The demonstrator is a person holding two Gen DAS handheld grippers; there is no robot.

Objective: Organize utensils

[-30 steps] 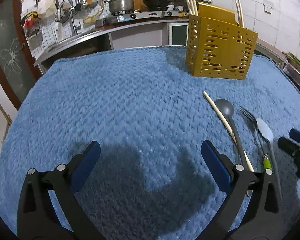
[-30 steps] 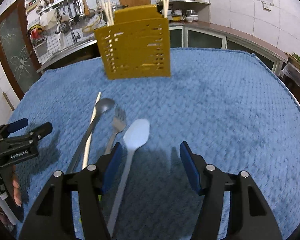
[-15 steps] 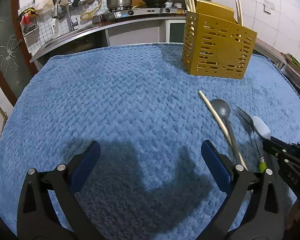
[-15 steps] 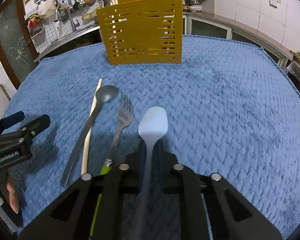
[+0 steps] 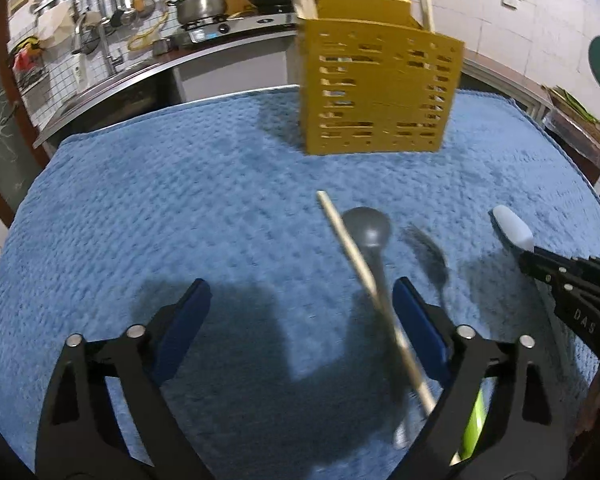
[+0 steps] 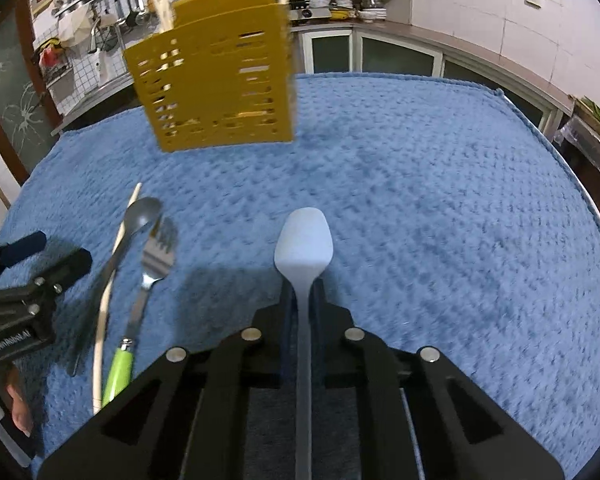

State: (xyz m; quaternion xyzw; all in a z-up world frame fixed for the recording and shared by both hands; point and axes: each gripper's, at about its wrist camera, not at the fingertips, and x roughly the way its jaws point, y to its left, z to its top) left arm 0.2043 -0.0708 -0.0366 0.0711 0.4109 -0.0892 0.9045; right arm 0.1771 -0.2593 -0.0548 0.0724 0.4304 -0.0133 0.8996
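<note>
My right gripper (image 6: 304,294) is shut on the handle of the white spoon (image 6: 304,244), whose bowl sticks out ahead of the pads. In the left wrist view that spoon (image 5: 512,226) shows at the right, apart from the fork. My left gripper (image 5: 300,292) is closing. A wooden chopstick (image 5: 364,276) and the grey spoon's (image 5: 368,226) handle lie between its jaws near the right finger, and no pad presses on them. The green-handled fork (image 5: 430,258) lies just outside that finger. The yellow slotted utensil caddy (image 5: 380,92) stands upright at the back with several chopsticks in it.
A blue textured towel (image 6: 440,200) covers the whole table. Its edge drops off at the right (image 6: 580,184). A kitchen counter with a pot and stove (image 5: 204,4) runs behind. A person's hand (image 6: 20,412) shows at the lower left, behind the left gripper (image 6: 56,250).
The right gripper shut on the white spoon and carried it right, away from the fork. The left gripper slid right until the chopstick and grey spoon came between its jaws, which narrowed a little.
</note>
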